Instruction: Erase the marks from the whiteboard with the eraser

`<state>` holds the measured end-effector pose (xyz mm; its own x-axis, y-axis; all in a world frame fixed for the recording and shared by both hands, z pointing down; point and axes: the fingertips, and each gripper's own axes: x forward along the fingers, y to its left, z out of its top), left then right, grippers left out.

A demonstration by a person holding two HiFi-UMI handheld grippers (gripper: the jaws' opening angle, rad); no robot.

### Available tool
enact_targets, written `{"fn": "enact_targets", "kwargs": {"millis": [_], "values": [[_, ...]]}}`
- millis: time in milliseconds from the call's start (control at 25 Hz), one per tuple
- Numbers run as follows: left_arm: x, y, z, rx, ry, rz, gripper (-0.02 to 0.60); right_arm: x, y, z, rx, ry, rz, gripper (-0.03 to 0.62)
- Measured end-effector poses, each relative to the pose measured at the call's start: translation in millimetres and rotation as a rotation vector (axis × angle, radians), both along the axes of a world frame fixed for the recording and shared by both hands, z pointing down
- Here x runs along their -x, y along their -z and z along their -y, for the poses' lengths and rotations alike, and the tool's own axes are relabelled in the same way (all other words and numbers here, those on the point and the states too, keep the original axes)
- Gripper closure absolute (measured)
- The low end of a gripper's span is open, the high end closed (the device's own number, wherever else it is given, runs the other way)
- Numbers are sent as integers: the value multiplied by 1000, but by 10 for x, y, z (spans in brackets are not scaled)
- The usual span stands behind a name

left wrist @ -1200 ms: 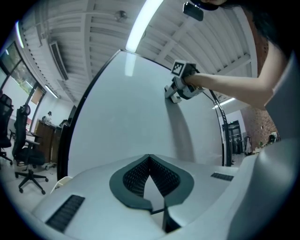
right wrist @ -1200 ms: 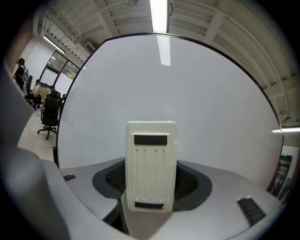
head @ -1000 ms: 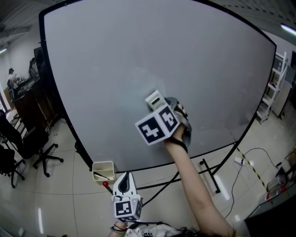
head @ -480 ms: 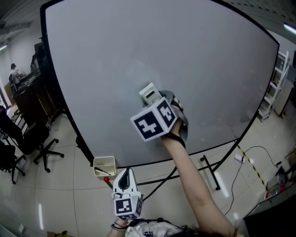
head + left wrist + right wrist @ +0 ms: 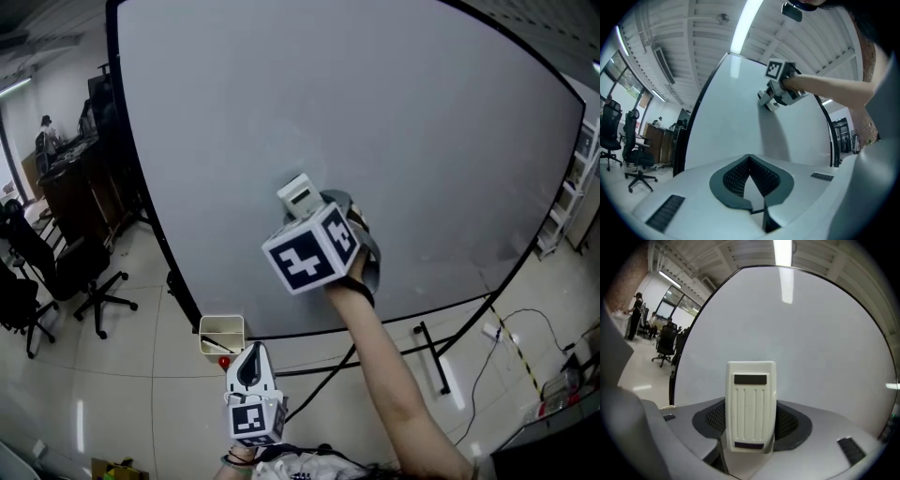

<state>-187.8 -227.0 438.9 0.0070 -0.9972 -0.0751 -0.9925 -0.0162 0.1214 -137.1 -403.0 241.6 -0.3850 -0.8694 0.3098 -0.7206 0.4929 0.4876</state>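
The large whiteboard (image 5: 375, 103) fills the head view; its surface looks plain grey-white with no distinct marks visible. My right gripper (image 5: 314, 211) is shut on the white ribbed eraser (image 5: 298, 195), which sits against the board near its lower middle. In the right gripper view the eraser (image 5: 751, 406) stands upright between the jaws, facing the board (image 5: 811, 338). My left gripper (image 5: 250, 367) hangs low below the board's bottom edge, shut and empty. The left gripper view shows its jaws (image 5: 751, 185) closed, with the board (image 5: 736, 122) and the right gripper (image 5: 780, 86) beyond.
A small cream tray (image 5: 222, 334) with a pen and a red object hangs at the board's lower left corner. Black stand legs (image 5: 431, 356) and cables (image 5: 506, 328) lie on the floor at right. Office chairs (image 5: 56, 281) and desks stand at left.
The right gripper with the eraser has slid a little left and up along the board. The head view has shifted slightly; the left gripper stays low.
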Motion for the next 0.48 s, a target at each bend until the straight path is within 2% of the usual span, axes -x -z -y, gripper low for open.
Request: {"fn": "enact_targets", "kwargs": {"millis": [120, 240, 280, 360, 480], "values": [[-48, 8, 43, 2, -18, -5, 580, 273, 196, -72, -87, 7, -137, 329], [-130, 44, 92, -10, -45, -4, 580, 201, 106, -35, -145, 7, -165, 327], [-158, 67, 81, -20, -51, -3, 580, 85, 0, -4, -122, -1, -163, 327], [-176, 105, 28, -35, -54, 5, 580, -282, -296, 86, -17, -44, -144, 327], [-68, 127, -31, -36, -33, 1, 580, -1016, -631, 301, 102, -184, -99, 327]]}}
